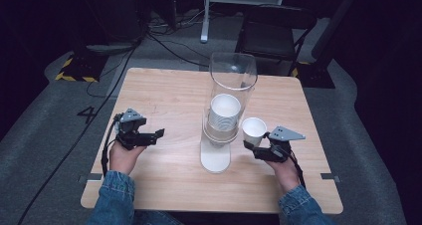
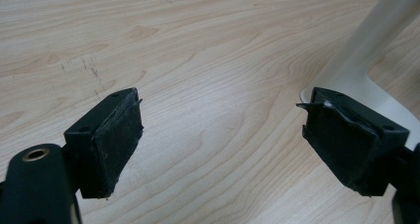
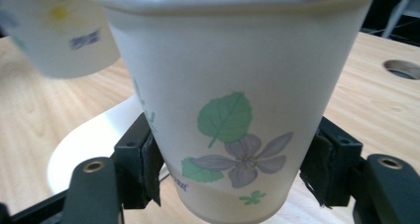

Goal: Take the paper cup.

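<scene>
Right claw (image 1: 252,146) pinches a paper cup (image 1: 254,129) upright, just right of the dispenser (image 1: 226,110) — clear of the worktop (image 1: 164,93). Left claw (image 1: 158,134) spread, empty — low over the wood.

Dim room, grey floor (image 1: 45,135), black chair (image 1: 271,33)

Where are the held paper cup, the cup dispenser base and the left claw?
paper cup (image 3: 233,110): right gripper view, printed side wall.
cup dispenser base (image 1: 215,160): high view, flat white foot.
left claw (image 2: 220,144): left gripper view, midway between its open fingertips.
</scene>
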`<state>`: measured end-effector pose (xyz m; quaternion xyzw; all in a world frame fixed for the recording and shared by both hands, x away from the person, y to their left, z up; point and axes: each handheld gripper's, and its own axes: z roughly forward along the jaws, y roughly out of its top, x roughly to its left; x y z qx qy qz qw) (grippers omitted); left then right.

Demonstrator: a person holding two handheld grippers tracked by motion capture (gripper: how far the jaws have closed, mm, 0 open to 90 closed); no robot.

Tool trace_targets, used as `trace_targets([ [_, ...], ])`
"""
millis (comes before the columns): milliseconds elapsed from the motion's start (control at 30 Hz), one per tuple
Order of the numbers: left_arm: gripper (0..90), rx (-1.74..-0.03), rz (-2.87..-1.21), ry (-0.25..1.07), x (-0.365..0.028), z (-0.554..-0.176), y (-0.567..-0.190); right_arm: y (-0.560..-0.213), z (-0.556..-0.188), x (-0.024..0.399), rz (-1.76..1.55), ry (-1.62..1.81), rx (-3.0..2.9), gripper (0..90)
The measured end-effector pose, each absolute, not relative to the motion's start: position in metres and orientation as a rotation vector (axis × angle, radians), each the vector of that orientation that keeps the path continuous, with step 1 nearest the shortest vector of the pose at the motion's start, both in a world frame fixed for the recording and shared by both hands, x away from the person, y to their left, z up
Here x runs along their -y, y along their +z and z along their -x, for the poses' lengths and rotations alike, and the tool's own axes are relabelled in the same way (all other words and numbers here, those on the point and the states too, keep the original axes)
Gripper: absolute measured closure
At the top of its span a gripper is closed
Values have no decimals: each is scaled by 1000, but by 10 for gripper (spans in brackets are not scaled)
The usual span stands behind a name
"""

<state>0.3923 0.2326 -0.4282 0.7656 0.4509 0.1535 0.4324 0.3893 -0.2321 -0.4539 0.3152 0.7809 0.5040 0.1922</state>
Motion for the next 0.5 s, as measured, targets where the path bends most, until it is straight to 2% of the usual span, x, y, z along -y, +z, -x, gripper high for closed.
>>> trace_targets([
  [500, 155, -1166, -1891, 392, -245, -380, -431, -446, -422, 270, -1068, 1373, -2082, 335],
])
